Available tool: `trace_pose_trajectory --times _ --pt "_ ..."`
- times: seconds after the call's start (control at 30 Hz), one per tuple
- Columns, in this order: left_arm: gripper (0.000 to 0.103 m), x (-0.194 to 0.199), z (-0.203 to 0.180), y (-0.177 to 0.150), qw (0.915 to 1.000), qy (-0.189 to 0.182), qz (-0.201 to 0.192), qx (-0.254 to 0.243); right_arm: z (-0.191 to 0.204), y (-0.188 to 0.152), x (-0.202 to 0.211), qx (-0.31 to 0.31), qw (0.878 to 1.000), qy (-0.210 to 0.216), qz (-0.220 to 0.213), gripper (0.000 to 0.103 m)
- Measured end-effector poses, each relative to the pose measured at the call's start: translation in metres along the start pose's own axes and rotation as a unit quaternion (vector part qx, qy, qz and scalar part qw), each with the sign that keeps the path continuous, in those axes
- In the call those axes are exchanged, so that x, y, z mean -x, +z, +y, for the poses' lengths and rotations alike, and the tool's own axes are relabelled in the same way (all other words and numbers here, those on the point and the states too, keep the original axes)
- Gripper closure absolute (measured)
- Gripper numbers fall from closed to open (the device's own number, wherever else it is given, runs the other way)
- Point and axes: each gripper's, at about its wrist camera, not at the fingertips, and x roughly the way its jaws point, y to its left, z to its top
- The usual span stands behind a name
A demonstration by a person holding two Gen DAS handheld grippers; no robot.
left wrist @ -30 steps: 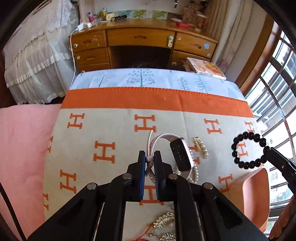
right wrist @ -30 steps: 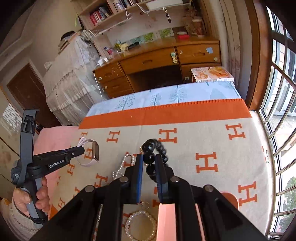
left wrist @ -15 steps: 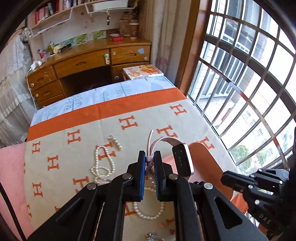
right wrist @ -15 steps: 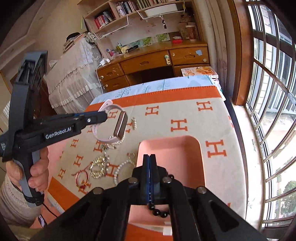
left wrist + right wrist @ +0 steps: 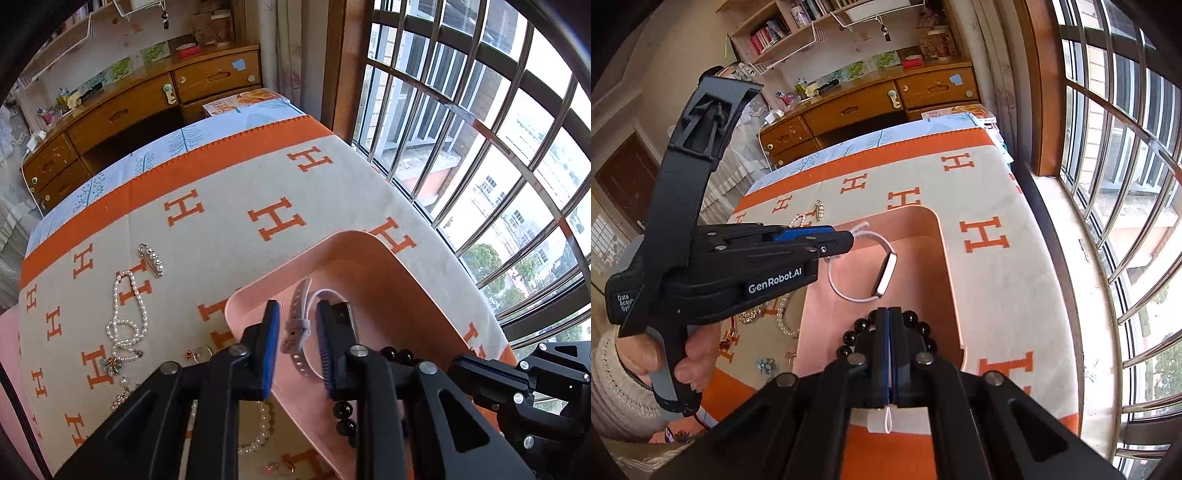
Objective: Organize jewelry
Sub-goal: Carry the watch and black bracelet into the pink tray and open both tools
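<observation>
A pink tray (image 5: pixel 402 280) (image 5: pixel 945 251) lies on the orange and beige H-pattern blanket (image 5: pixel 229 206). My left gripper (image 5: pixel 295 347) is open, and the white-strapped watch (image 5: pixel 301 325) (image 5: pixel 886 273) sits between its fingers over the tray. In the right wrist view the left gripper (image 5: pixel 846 240) reaches in from the left with the strap at its tip. My right gripper (image 5: pixel 889 325) is shut on the black bead bracelet (image 5: pixel 916 325) (image 5: pixel 397 356) low over the tray's near end.
Loose jewelry lies on the blanket left of the tray: a pearl necklace (image 5: pixel 125 317), a pearl clip (image 5: pixel 150 259), a pearl bracelet (image 5: pixel 258 432), rings and gold pieces (image 5: pixel 750 315). A wooden desk (image 5: pixel 140 107) stands beyond the bed. Barred windows (image 5: pixel 480 147) run along the right.
Both grippers moved right over the pink tray. The left gripper opened around the watch. The right gripper lowered the black bracelet toward the tray.
</observation>
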Motion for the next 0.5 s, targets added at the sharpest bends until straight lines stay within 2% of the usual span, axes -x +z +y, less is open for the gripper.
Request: trace_pose_trajectory --times 0.03,0.07,0.17,0.37,0.5 --pt "0.056 0.001 0.001 0.001 1.0000 0.003 -0.005 0.000 -0.002 -0.001 -0.001 -0.003 1.000 0.002 0.000 0.102" --pt "0.043 0.004 0.003 0.001 0.9999 0.008 -0.013 0.003 -0.003 -0.001 -0.003 -0.004 1.000 0.002 0.001 0.102" --pt "0.041 0.016 0.010 0.003 0.9992 0.011 -0.038 0.011 -0.003 -0.002 -0.007 0.000 1.000 0.005 0.003 0.102" --pt "0.041 0.040 0.034 0.001 0.9976 0.013 -0.057 0.037 0.009 -0.004 -0.012 0.018 1.000 0.017 0.006 0.102" --pt "0.039 0.063 0.056 -0.007 0.9953 0.035 -0.072 0.056 0.021 -0.004 -0.012 0.029 0.999 0.034 0.005 0.102"
